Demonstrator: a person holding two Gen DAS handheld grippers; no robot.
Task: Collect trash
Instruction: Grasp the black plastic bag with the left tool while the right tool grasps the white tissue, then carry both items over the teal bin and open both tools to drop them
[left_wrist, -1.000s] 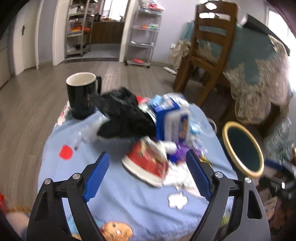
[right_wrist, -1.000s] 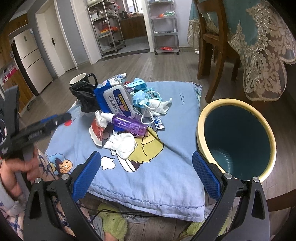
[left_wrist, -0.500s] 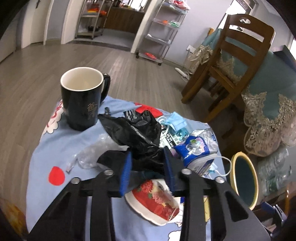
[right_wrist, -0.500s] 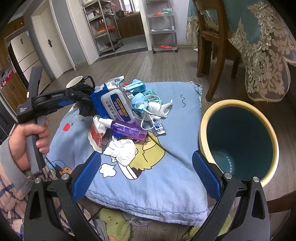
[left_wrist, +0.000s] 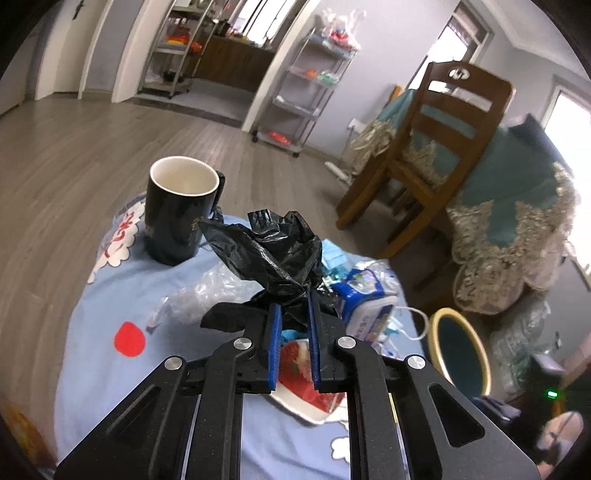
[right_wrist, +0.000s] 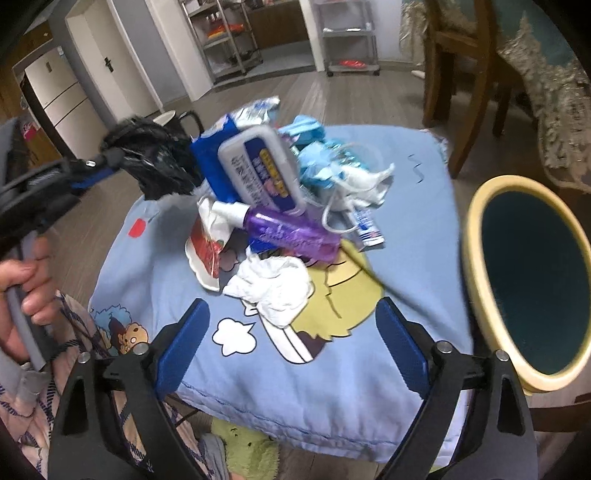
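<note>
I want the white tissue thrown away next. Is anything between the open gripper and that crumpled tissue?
Nothing visible: the right gripper, jaws closing but empty, looks straight at the white tissue across bare blue cushion.

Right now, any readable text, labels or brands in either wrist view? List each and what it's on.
None can be quoted with confidence.
Wipes pack: Chinese print on the lid label, too blurred to read.
Black mug: faint gold marking, illegible.
Purple bottle: script too blurred.
Small tube: print too small.
Blue cloth: red characters near the mug, distorted, not readable.
</note>
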